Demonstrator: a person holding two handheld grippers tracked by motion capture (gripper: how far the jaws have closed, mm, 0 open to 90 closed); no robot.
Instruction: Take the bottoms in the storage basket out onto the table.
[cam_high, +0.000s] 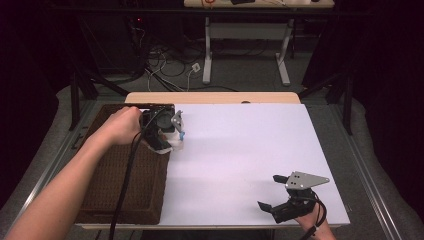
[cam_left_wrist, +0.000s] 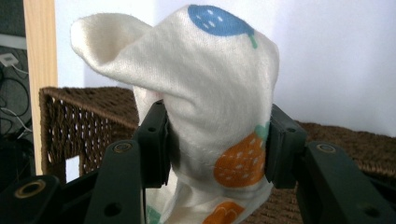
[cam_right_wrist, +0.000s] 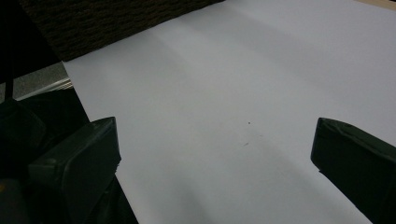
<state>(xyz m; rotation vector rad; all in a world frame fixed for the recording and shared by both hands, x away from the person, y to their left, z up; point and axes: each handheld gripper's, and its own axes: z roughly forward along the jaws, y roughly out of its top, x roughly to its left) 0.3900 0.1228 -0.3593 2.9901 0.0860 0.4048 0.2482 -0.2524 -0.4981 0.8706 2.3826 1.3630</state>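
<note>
My left gripper (cam_left_wrist: 217, 144) is shut on a cream sock (cam_left_wrist: 205, 88) printed with blue and orange fruit; the cloth bulges up above the jaws and hangs below them. In the high view the left gripper (cam_high: 167, 134) holds the sock (cam_high: 176, 140) at the inner edge of a brown woven basket (cam_high: 120, 185), over the white table top (cam_high: 250, 150). My right gripper (cam_high: 274, 191) rests low at the table's front right, its jaws wide apart with nothing between them. In the right gripper view its two black fingertips (cam_right_wrist: 88, 158) frame bare white surface.
The woven basket takes up the table's left side, its rim (cam_left_wrist: 84, 95) just behind the sock. Beyond the table's wooden far edge (cam_high: 212, 97) lie floor cables and the legs of another desk (cam_high: 207, 55).
</note>
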